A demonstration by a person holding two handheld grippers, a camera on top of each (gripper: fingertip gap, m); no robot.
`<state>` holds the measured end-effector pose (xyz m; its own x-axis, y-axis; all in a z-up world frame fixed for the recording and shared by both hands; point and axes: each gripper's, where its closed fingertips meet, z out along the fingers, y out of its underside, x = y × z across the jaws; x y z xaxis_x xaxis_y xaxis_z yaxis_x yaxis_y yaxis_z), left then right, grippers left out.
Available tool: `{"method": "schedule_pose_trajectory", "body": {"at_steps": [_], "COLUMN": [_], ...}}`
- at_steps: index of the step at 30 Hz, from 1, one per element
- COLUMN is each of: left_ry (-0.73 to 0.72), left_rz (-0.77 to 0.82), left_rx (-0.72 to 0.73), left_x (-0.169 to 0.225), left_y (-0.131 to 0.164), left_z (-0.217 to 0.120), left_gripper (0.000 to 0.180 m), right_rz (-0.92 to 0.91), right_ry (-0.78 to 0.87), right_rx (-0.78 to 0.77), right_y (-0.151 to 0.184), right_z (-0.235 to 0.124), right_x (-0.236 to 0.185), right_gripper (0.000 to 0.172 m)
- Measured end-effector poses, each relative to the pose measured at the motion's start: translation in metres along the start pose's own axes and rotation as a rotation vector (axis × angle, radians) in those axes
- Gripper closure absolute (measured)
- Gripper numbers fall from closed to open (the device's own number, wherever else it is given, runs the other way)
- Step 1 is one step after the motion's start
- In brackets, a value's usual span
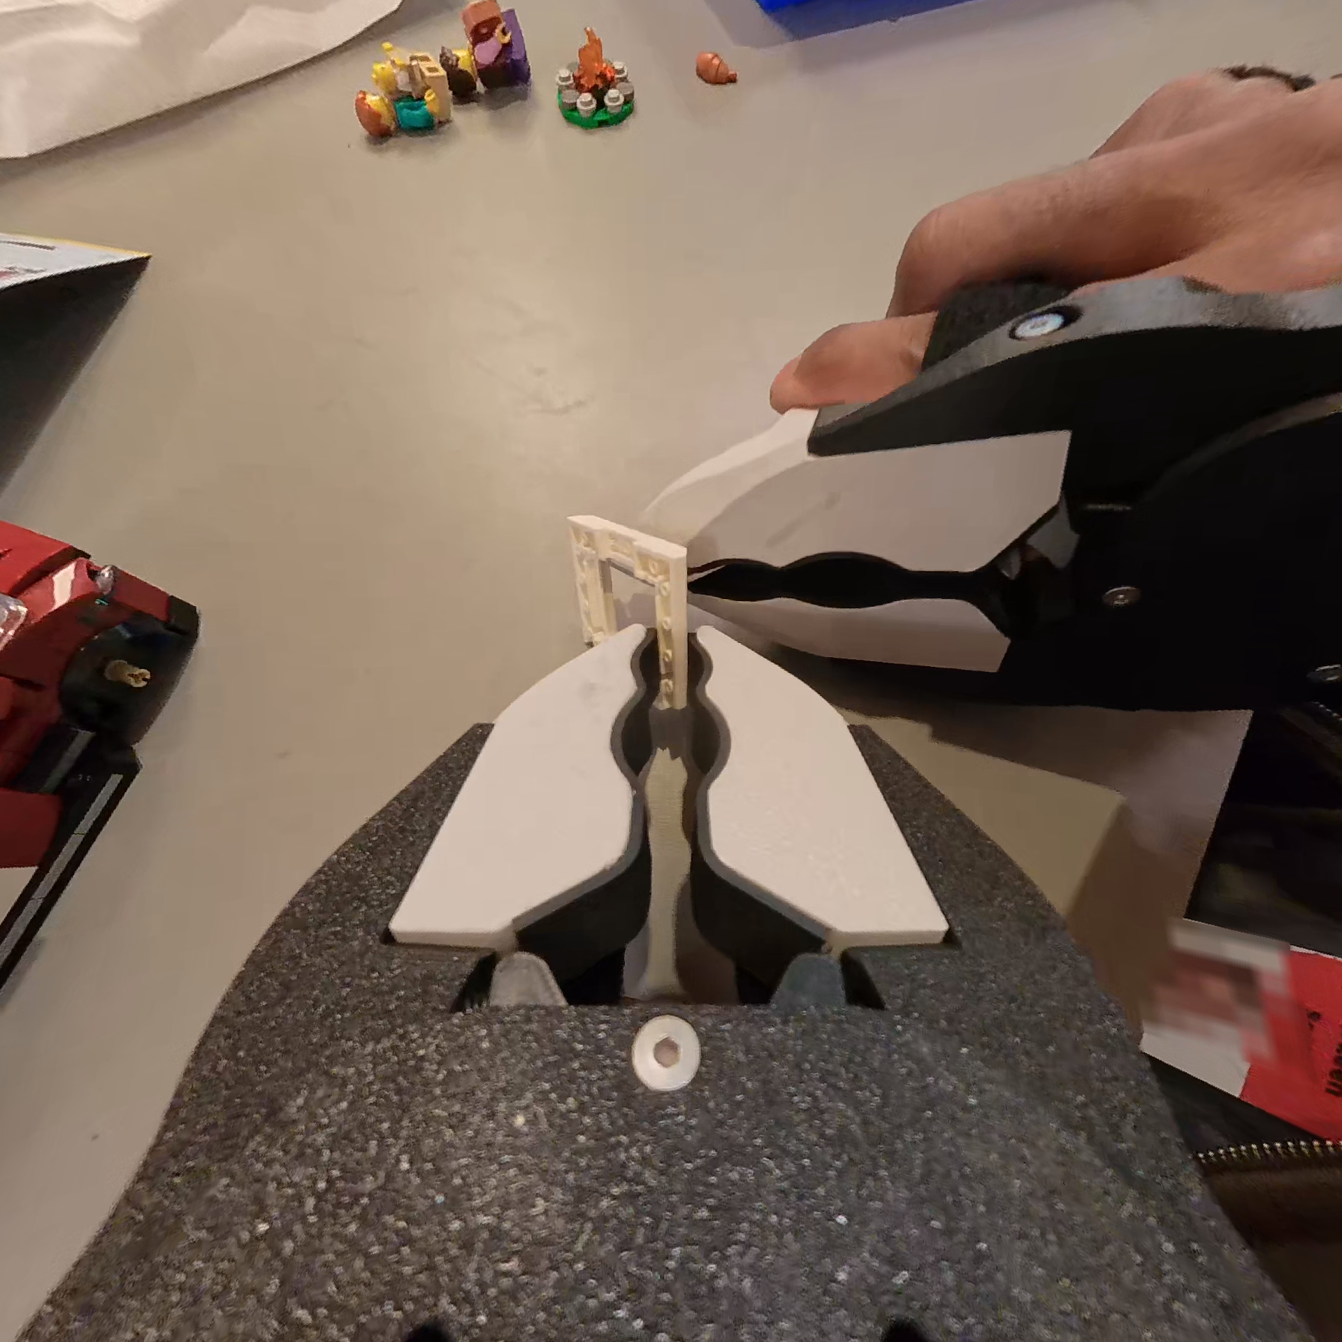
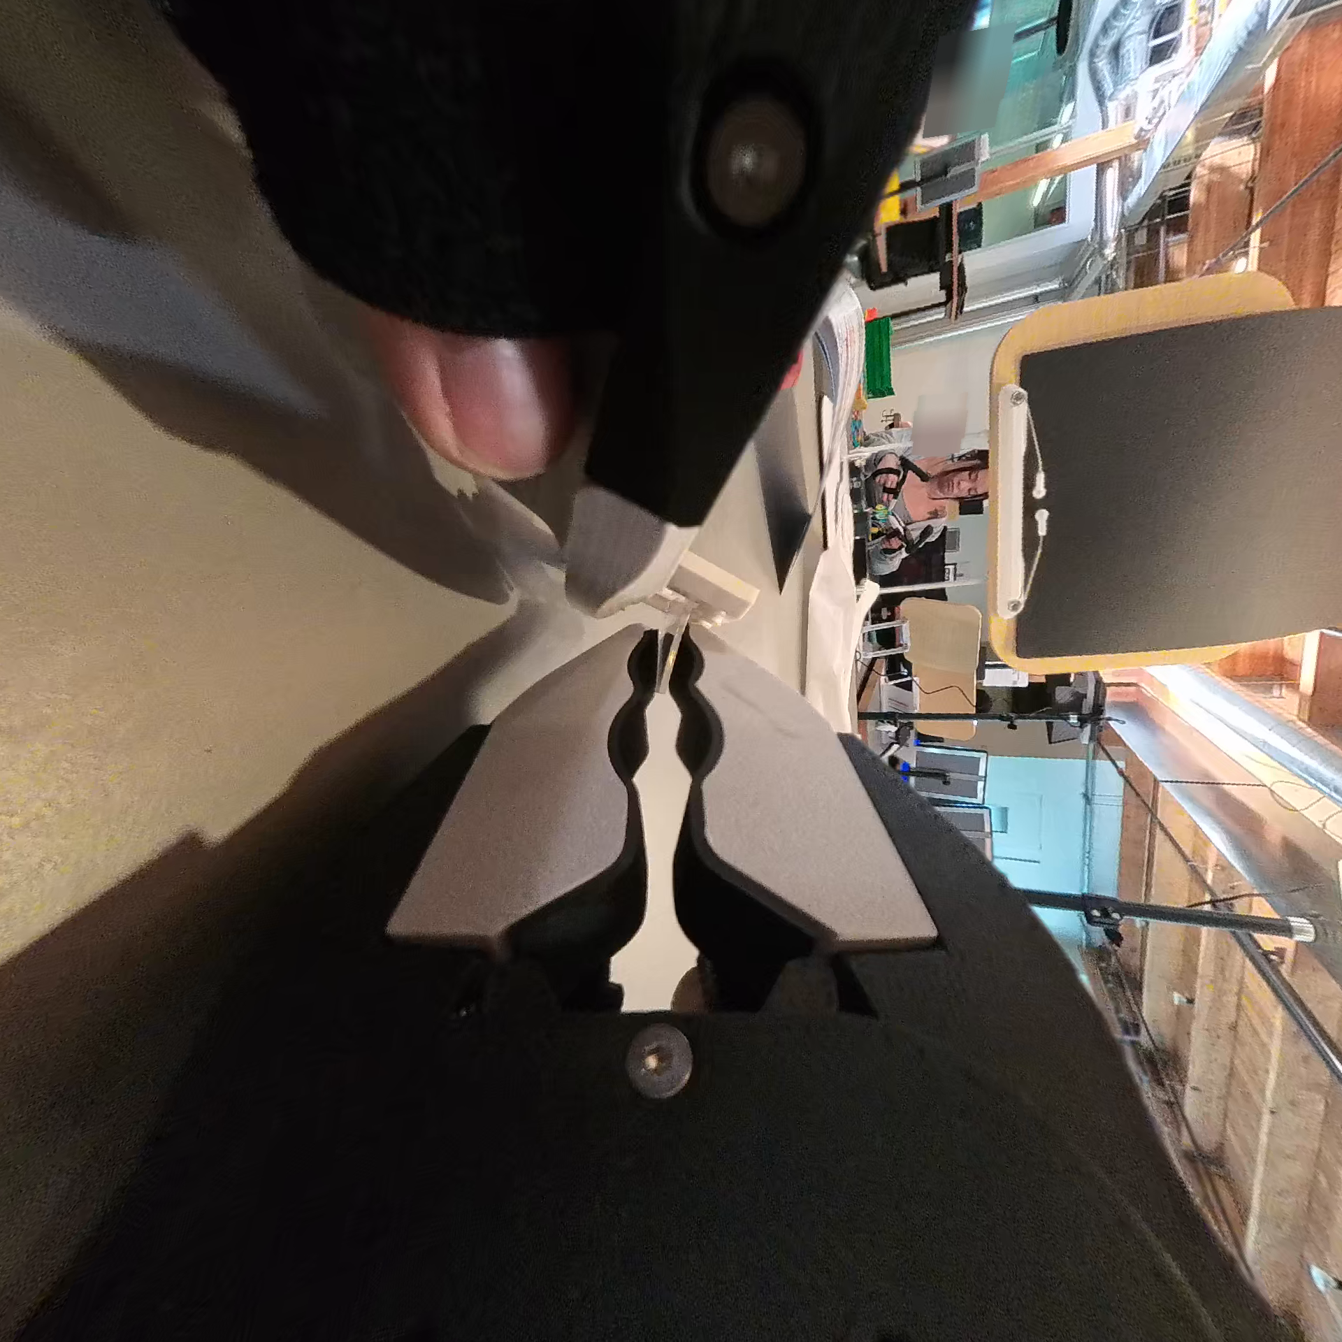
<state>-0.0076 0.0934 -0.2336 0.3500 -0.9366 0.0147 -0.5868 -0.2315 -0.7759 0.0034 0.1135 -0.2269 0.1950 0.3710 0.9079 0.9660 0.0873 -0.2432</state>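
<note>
Beige tabletop (image 1: 377, 377) fills the left wrist view, with a group of small colourful toy-brick figures (image 1: 443, 76) and a round green brick campfire (image 1: 595, 80) at the upper edge, a red and black brick-built model (image 1: 65, 653) at the left edge, and white paper (image 1: 145, 58) in the upper left corner. At frame centre the left gripper (image 1: 672, 639) has its white fingers nearly closed on one side of a cream square open-frame brick plate (image 1: 628, 574), which stands upright. The right gripper (image 1: 693, 577) enters from the right with a hand (image 1: 1089, 218) on it, its narrow tips just beside the plate's upper right corner. Only the right wrist view, rolled sideways, shows a small clear transparent piece (image 2: 668, 657) pinched between that gripper's (image 2: 664, 653) almost closed fingertips, touching the plate (image 2: 715, 592), plus a workshop background with a wood-rimmed black chair (image 2: 1162, 479) at the right.
</note>
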Motion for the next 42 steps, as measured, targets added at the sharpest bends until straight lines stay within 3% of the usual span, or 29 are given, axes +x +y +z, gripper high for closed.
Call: {"method": "schedule_pose_trajectory", "body": {"at_steps": [19, 30, 42], "left_ry": [0.079, 0.088, 0.071], "left_rz": [-0.201, -0.228, -0.220], "left_rx": [-0.008, -0.008, -0.006], "left_x": [-0.012, -0.013, -0.014], "left_y": [0.001, 0.002, 0.002], "left_z": [0.001, 0.001, 0.001], "left_gripper": [0.175, 0.174, 0.174], "right_rz": [-0.266, -0.366, -0.255], "right_ry": [0.108, 0.121, 0.013], "right_rx": [0.032, 0.082, 0.047], "right_y": [-0.014, -0.018, -0.016], "right_z": [0.013, 0.015, 0.014], "right_x": [0.007, 0.006, 0.003], "right_gripper": [0.166, 0.164, 0.164]}}
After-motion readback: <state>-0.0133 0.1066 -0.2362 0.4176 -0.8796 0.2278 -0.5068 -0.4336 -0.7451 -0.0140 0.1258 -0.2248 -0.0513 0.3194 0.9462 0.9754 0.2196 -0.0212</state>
